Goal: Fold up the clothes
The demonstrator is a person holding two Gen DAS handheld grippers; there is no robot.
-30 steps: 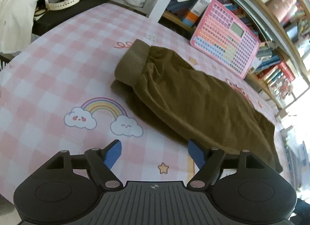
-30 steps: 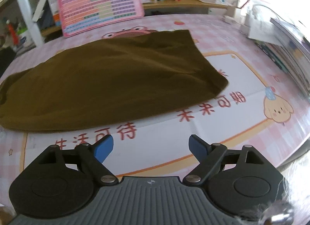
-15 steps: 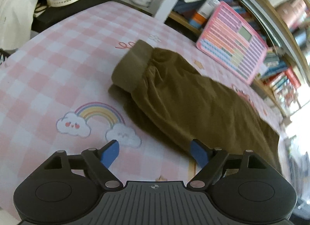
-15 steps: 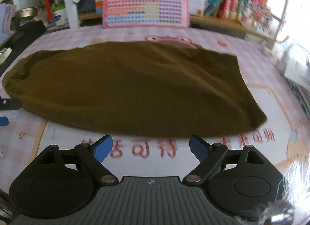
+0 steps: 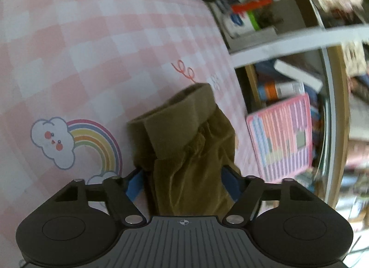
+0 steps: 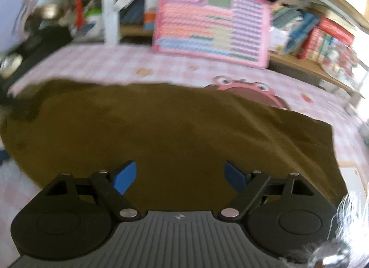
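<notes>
since the earlier frames both grippers have advanced onto the garment: the left gripper (image 5: 182, 181), previously short of the cloth over the rainbow print, now straddles the cuffed end, and the right gripper (image 6: 180, 177), previously over bare printed cloth, now sits above the broad brown panel; the olive-brown corduroy-like trousers (image 6: 166, 125) lie flat along the pink-and-white checked tablecloth (image 5: 92, 44), filling the middle of the right wrist view from left edge to right; in the left wrist view the ribbed cuff (image 5: 175, 118) is turned up and slightly raised, with gathered folds of the same fabric running back between the two blue fingertips (image 5: 135, 185); the left jaws stand apart with the cloth between them, the pads near its sides though contact cannot be judged; the right jaws are likewise spread wide, their blue fingertips (image 6: 124, 177) hovering over the fabric, grasping nothing; a rainbow-and-cloud print (image 5: 76, 143) lies on the tablecloth just left of the cuff; a pink rectangular toy keyboard with a small grey screen (image 6: 214, 21) leans against the wooden bookshelf (image 6: 306, 65) beyond the table's far edge; both views show motion blur.
</notes>
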